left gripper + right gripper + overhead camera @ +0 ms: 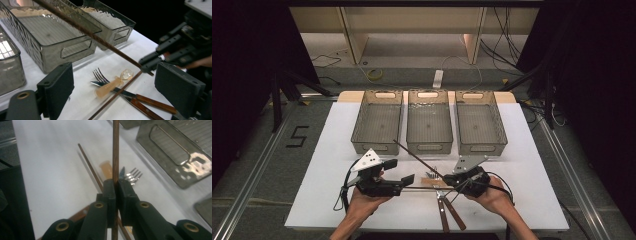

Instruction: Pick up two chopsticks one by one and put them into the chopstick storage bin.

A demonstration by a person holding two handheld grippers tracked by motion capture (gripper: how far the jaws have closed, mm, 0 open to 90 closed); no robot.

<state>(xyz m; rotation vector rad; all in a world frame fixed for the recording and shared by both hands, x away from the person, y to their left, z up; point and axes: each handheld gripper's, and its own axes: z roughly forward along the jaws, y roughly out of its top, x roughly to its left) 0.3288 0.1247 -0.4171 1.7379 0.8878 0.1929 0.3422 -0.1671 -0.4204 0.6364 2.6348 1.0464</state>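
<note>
A white table (337,150) stands on a grey floor in a dark-curtained room, with cables lying on the floor beyond it; three translucent grey bins (428,122) sit side by side at its far edge. In the high view, the right gripper (451,181) is clamped on one end of a thin brown chopstick (414,156), whose long axis slants up and away to the left, its free tip over the front wall of the middle bin. The left gripper (404,171) is held near the table's middle with its jaws apart and nothing between them. A second chopstick (422,188) lies flat on the table, with a fork, knife and spoon clustered near it. In the left gripper view, the two black padded jaws stand wide apart; the held chopstick (95,37) crosses the picture diagonally from upper left down to the right gripper (146,65). Below it lie a steel fork (100,75), a wooden-handled knife (135,96), a clear spoon (113,85) with an orange handle, and the second chopstick (117,93). The bins show ribbed floors and slotted handles. In the right gripper view, the jaws press together on the chopstick (115,150), which runs straight up from the pads.
</note>
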